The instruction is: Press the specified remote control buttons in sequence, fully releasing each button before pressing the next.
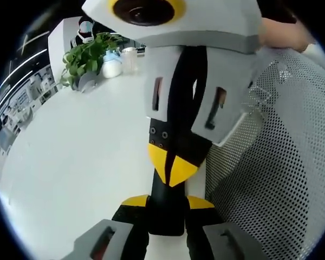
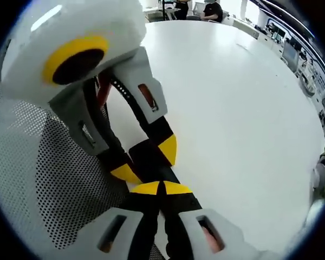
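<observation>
Both tools clamped one black remote [image 1: 165,203] between them, the left tool [image 1: 167,227] at its near end, the right tool [image 2: 161,190] opposite. Jaws hid its buttons. A perforated tray [image 1: 281,162] lay on the white bench [image 1: 70,151].

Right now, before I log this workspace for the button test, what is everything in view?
remote control: one, black, on the table
table: one, white
mesh panel: one, white, perforated, beside the remote control
potted plant: one, green, far table edge
containers: pale, count unclear, by the potted plant
people: two, dark clothes, beyond the table
left gripper: grey, yellow-black tips, jaws shut on the remote control
right gripper: same colours, jaws shut
hand: one, behind right gripper
</observation>
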A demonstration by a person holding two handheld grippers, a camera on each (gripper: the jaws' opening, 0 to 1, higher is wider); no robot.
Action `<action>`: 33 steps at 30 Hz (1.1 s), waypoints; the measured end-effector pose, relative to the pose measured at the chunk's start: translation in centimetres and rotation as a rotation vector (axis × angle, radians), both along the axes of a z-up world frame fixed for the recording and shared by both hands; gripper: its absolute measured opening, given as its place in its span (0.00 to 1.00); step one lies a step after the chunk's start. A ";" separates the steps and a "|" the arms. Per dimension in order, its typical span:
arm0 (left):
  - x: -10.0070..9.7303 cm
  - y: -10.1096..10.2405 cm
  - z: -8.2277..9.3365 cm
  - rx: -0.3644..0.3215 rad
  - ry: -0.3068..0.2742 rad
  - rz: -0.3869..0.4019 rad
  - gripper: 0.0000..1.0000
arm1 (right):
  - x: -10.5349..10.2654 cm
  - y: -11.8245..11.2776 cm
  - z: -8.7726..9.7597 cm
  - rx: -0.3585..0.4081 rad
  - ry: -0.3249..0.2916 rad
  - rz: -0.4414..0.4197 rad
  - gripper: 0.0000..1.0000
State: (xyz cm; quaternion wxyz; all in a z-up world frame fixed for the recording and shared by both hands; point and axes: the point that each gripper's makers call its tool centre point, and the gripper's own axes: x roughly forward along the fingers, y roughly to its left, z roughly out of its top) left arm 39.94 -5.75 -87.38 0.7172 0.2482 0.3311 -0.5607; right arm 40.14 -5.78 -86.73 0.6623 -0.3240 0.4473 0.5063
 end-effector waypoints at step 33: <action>0.0 0.0 0.1 0.003 0.001 -0.025 0.25 | 0.2 -0.1 0.2 0.032 0.045 -0.207 0.00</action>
